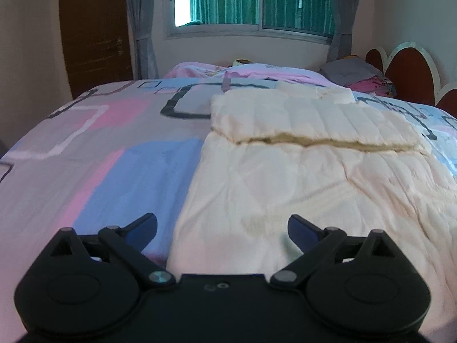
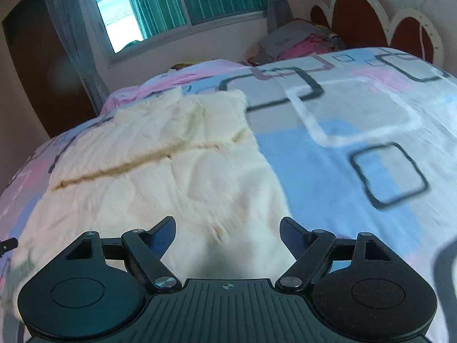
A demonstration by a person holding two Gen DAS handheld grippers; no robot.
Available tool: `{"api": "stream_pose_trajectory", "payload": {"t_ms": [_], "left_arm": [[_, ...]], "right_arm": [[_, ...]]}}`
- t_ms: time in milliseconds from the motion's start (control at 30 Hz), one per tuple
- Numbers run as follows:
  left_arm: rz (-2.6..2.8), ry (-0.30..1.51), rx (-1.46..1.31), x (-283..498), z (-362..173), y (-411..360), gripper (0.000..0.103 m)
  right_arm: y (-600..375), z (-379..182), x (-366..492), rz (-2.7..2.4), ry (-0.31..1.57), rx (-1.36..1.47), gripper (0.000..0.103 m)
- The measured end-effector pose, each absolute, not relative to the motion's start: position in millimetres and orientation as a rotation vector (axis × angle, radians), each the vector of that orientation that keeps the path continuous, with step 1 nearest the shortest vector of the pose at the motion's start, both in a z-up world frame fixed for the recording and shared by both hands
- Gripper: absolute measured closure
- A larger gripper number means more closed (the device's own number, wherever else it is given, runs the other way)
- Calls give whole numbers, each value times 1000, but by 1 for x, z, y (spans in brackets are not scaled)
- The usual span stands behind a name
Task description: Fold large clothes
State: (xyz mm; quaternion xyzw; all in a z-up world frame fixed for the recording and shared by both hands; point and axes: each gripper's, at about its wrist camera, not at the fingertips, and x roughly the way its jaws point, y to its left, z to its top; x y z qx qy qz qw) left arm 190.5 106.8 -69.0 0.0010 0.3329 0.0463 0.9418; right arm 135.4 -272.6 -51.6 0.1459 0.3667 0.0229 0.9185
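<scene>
Both tools are over the near end of the cream garment (image 1: pixel 300 188), which lies flat on the bed (image 1: pixel 94 154). Left tool (image 1: pixel 222 226): jaws spread wide, nothing between them, garment's left edge running just under its left finger. Right tool (image 2: pixel 227 233): jaws also spread, empty, garment's right edge just under its right finger.

Far end of the garment is already folded back toward me; that flap's edge shows as a darker seam line ahead of both tools. Near half looks single layer, a bit wrinkled.

My read: next step is another fold, near hem up onto the flap. To do it well:
- drop each tool onto its own near corner, pinch fabric only, not the bedsheet under it
- lift both corners evenly, keep the hem taut between the tools
- lay the hem square to the seam line, side edges stacked

Room: plenty of bare sheet outboard of each tool, left of the left one, right of the right one. Ahead, past the garment, pink bedding (image 1: pixel 257 71) and a clothes pile (image 2: pixel 300 43) by the headboard (image 2: pixel 371 20), well apart from the fold area.
</scene>
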Motion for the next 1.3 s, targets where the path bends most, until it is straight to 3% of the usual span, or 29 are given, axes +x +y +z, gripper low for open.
{"api": "stream_pose_trajectory", "payload": {"t_ms": [500, 800, 1067, 1133, 1300], "left_arm": [[162, 726, -96, 116, -83, 116, 5], [92, 759, -411, 117, -98, 151, 24], [-20, 746, -585, 123, -109, 159, 29], [-89, 742, -657, 122, -111, 162, 33], [-151, 740, -769, 126, -121, 173, 38]], "right_arm": [[-307, -57, 69, 55, 782, 385, 24], [-342, -95, 75, 63, 838, 680, 24], [-343, -105, 81, 184, 846, 786, 24], [-341, -109, 82, 248, 869, 833, 34], [-342, -112, 93, 289, 879, 861, 42]]}}
